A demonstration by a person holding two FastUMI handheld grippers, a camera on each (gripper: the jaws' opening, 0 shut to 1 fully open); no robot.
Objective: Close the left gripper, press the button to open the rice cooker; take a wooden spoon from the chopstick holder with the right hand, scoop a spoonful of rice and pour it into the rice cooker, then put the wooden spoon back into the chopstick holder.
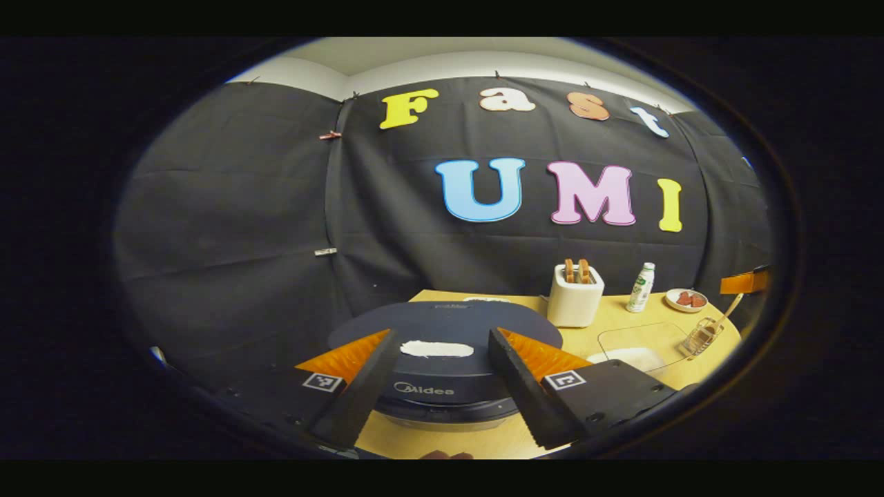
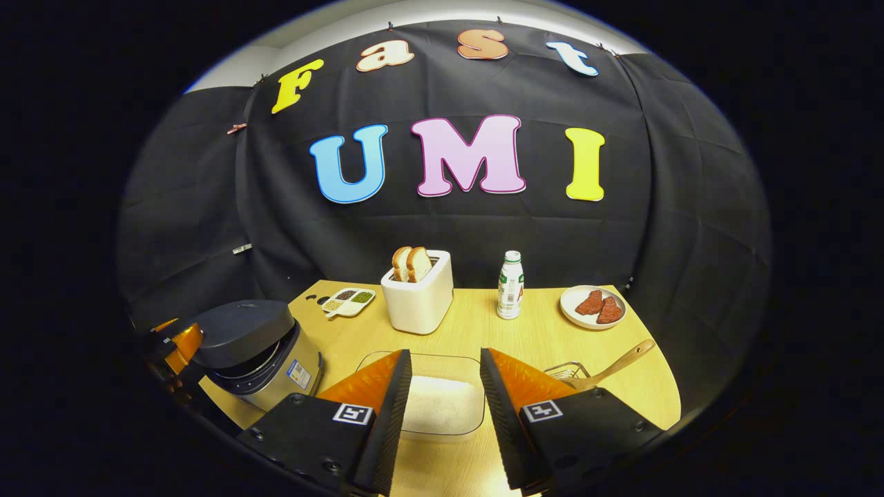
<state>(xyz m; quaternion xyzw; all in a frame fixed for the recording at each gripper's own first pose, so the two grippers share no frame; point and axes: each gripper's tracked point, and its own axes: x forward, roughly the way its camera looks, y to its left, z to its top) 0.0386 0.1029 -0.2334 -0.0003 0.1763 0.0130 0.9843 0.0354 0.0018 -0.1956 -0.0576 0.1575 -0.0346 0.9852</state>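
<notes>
We hold the left gripper (image 1: 442,376), fingers spread, before the rice cooker (image 1: 442,345); the right gripper (image 2: 445,407), also spread, faces the rice tray (image 2: 442,404).

Black cloth wall (image 2: 442,228) behind a pale wooden table (image 2: 525,338), white ceiling (image 1: 442,59) above

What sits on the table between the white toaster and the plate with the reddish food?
In the right gripper view, a small white bottle with a green label stands upright between the toaster and the plate, apart from both.
</notes>
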